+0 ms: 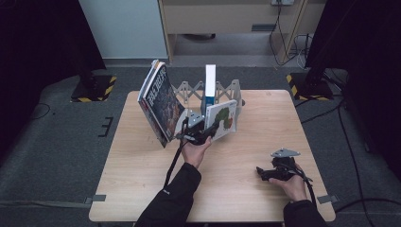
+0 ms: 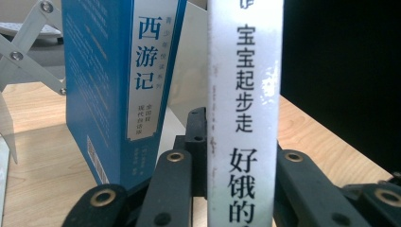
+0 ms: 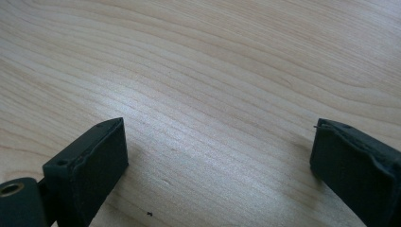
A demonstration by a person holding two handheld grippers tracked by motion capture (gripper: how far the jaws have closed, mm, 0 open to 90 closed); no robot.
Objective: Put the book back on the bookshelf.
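Note:
My left gripper [image 1: 204,134] is shut on a thin white picture book [image 1: 222,118] with a green caterpillar on its cover, holding it upright near the table's middle back. In the left gripper view the book's white spine [image 2: 243,94] stands between the two black jaws of the left gripper [image 2: 236,163], which press on both its sides. A blue book [image 2: 118,80] stands upright just behind it, to the left. My right gripper [image 1: 265,173] rests low at the table's front right, open, and in its own view the right gripper [image 3: 220,151] has only bare wood between its jaws.
A grey scissor-link book rack [image 1: 189,89] stands along the wooden table's [image 1: 142,179] back edge. Dark-covered books [image 1: 160,101] lean at its left end; the tall white and blue book [image 1: 210,85] stands in its middle. Black stands flank the table on the floor.

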